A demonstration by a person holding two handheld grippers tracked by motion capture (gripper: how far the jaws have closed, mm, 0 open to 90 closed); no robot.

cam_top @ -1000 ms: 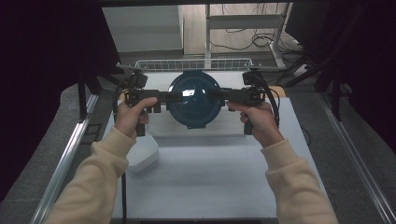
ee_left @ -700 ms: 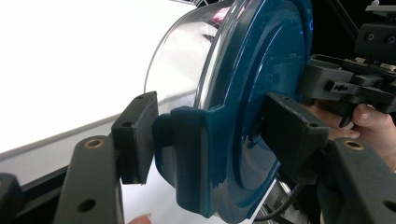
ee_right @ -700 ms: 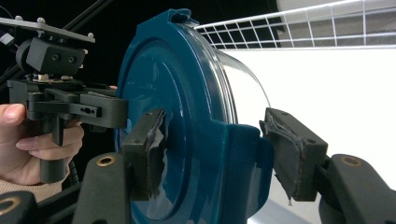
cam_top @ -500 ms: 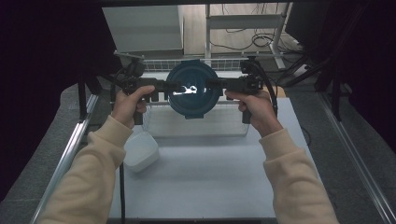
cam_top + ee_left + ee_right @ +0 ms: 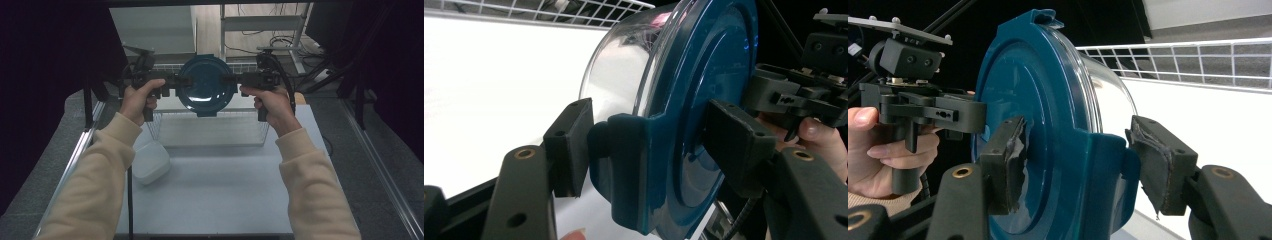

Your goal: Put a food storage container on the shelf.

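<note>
A round clear container with a dark blue lid (image 5: 206, 85) hangs in the air, tipped on edge so the lid faces me. My left gripper (image 5: 172, 82) is shut on its left latch tab and my right gripper (image 5: 235, 80) on the right one. In the left gripper view the jaws (image 5: 654, 145) clamp the blue tab (image 5: 629, 165), one pad on the lid face, with the clear bowl (image 5: 619, 80) behind. In the right gripper view the worn pads (image 5: 1083, 162) pinch the opposite tab (image 5: 1103, 175). A hand wraps around each gripper's handle.
A shallow white wire basket (image 5: 210, 130) stands on the white table (image 5: 220, 200) just below the container. A white rounded box (image 5: 150, 161) lies at the table's left. Metal frame rails run along both sides, and dark curtains flank the area.
Both hands have risen and carried the container up and away from the basket. The lid has tipped from near flat to facing me.
</note>
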